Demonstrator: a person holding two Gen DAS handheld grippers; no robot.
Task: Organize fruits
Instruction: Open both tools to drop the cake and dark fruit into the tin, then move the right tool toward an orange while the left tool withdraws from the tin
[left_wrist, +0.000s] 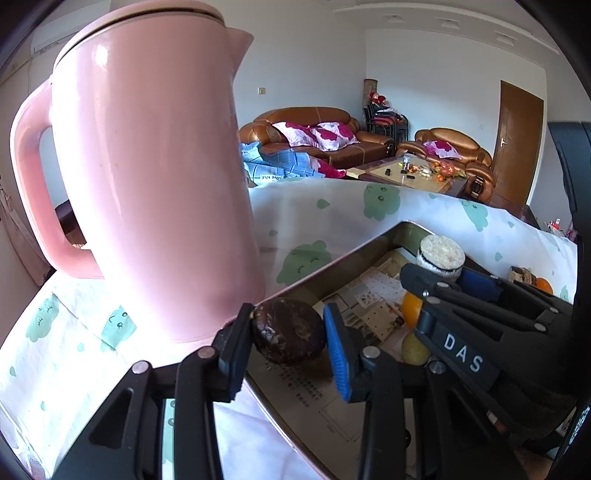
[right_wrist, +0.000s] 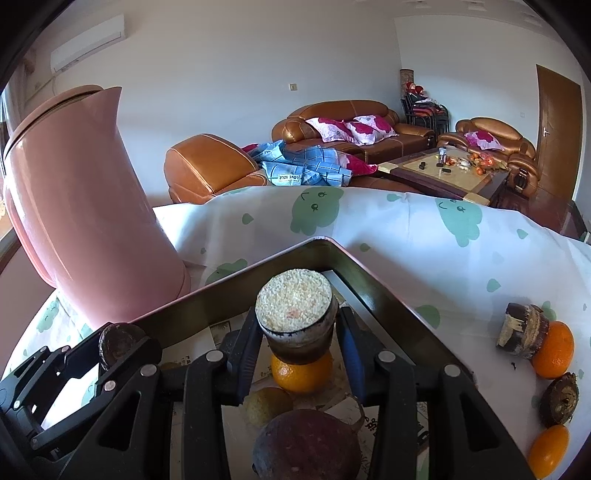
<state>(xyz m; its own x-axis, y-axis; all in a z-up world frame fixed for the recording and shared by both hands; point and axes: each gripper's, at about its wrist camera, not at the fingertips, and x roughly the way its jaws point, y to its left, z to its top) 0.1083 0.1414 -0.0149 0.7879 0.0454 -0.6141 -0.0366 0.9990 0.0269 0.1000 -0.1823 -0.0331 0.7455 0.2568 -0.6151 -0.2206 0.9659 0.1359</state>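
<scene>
My left gripper (left_wrist: 288, 326) is shut on a dark brown round fruit (left_wrist: 288, 334), held over the left rim of a metal tray (left_wrist: 332, 266) lined with printed paper. My right gripper (right_wrist: 299, 332) is shut on a cut stump of fruit with a pale grainy top (right_wrist: 293, 314), above the tray (right_wrist: 221, 295). Below it lie an orange (right_wrist: 301, 374), a yellowish fruit (right_wrist: 266, 404) and a dark reddish fruit (right_wrist: 306, 446). In the left wrist view the right gripper (left_wrist: 439, 275) shows at the right with the stump (left_wrist: 441, 254). The left gripper (right_wrist: 114, 341) appears at the tray's left edge.
A tall pink kettle (left_wrist: 147, 166) stands close to the tray's left side on a white cloth with green prints (right_wrist: 406, 240). On the cloth to the right lie another cut stump (right_wrist: 521, 328), two oranges (right_wrist: 554, 349) and a dark fruit (right_wrist: 559, 398). Sofas stand beyond the table.
</scene>
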